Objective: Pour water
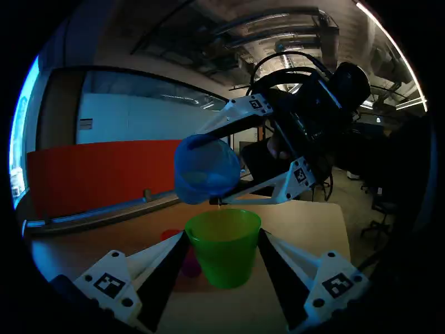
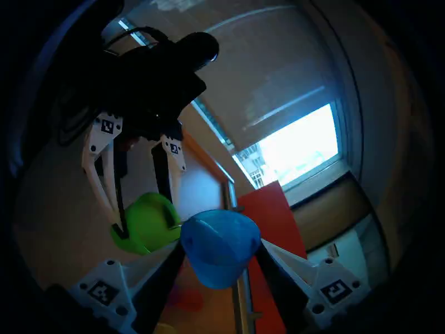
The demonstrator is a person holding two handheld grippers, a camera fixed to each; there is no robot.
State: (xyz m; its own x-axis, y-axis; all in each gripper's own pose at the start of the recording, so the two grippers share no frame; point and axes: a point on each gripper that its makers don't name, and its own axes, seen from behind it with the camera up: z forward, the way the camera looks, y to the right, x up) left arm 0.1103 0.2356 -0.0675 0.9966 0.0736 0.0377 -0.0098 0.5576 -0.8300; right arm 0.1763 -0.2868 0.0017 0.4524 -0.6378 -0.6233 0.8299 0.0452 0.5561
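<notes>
Count: 2 grippers, 2 main cups, 2 small items behind, 1 drop.

The left gripper (image 1: 222, 259) is clamped on the green cup (image 1: 224, 245), w/ both fingers pressed to its sides. The cup is upright, mouth up, low over the table (image 1: 311, 222). We can't tell whether its base touches.

The right gripper (image 1: 206, 170) is clamped on the blue cup (image 1: 203, 161), one finger above and one below. This cup is tipped well over, lip down. It sits just above and slightly behind the green cup's mouth, and the cups are apart. We see 1 small drop (image 1: 219, 206) btwn the blue lip and the green rim.

Materials: both cups are smooth plastic, round, tapered and translucent. A paler band lies in the low side of the blue one. The gripper fingers are white w/ black inner faces, and each carries a square b/w marker.

Behind the green cup we note 1 small purple cup (image 1: 192, 266) and 1 red item (image 1: 168, 234). Both are mostly hidden, and the type of the red one is unclear.

Surface: the table is tan and matte, w/ a rounded far corner.

Room: dim. A red panel (image 1: 100, 172) runs along the far table edge, w/ glass above it. The ceiling is bare w/ ducts (image 1: 267, 28) and a light strip (image 1: 389, 50). The right gripper view shows a bright window (image 2: 300, 147) w/ a blind (image 2: 267, 72) partly down.
</notes>
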